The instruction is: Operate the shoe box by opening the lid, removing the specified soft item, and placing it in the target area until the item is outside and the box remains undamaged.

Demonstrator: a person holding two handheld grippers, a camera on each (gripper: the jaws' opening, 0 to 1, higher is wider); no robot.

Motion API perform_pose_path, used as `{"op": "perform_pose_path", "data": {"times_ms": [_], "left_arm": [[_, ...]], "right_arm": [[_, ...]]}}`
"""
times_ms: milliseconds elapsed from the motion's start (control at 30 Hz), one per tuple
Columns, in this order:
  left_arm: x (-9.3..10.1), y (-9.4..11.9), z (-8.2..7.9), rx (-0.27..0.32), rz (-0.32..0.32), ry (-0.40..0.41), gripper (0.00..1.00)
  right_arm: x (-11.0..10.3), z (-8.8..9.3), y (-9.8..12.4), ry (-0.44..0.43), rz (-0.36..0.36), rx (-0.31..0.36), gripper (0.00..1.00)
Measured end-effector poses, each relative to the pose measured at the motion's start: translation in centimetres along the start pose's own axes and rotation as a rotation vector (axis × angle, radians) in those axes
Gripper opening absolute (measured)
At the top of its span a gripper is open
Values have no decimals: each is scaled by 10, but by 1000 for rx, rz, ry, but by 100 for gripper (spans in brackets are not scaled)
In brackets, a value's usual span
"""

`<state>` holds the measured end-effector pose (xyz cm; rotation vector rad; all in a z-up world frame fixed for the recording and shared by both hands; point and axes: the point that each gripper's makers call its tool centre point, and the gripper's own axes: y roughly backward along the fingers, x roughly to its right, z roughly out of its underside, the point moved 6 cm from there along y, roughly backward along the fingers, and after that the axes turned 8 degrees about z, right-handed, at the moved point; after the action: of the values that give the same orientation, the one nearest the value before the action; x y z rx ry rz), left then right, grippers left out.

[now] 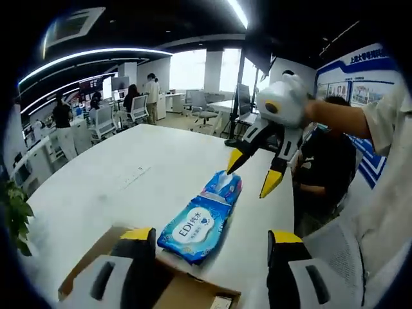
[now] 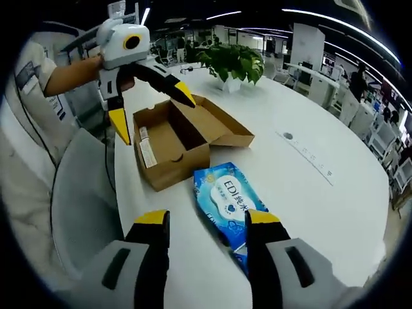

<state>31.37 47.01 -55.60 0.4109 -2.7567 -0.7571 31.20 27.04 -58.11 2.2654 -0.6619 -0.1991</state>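
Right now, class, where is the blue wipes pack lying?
The blue wipes pack lies flat on the white table, outside and just beside the open cardboard shoe box. In the left gripper view it sits beyond the box's edge.

There is one big white desk. On it sits one brown shoe box with its lid open. There is one blue pack of wet wipes lying beside the box. There are two tongs, the left tongs and the right tongs, each with two yellow tips. One green plant stands on the desk.
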Motion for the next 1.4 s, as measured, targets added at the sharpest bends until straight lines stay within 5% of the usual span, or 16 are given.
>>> {"op": "perform_pose_path", "data": {"times_ms": [900,1400], "left_arm": [[-10,128,82,74,-305,109,77],[-10,166,132,43,-434,166,70]], "right_arm": [[-56,-57,-59,175,-179,18,45],[-85,-68,-104,290,-262,-29,45]]}}
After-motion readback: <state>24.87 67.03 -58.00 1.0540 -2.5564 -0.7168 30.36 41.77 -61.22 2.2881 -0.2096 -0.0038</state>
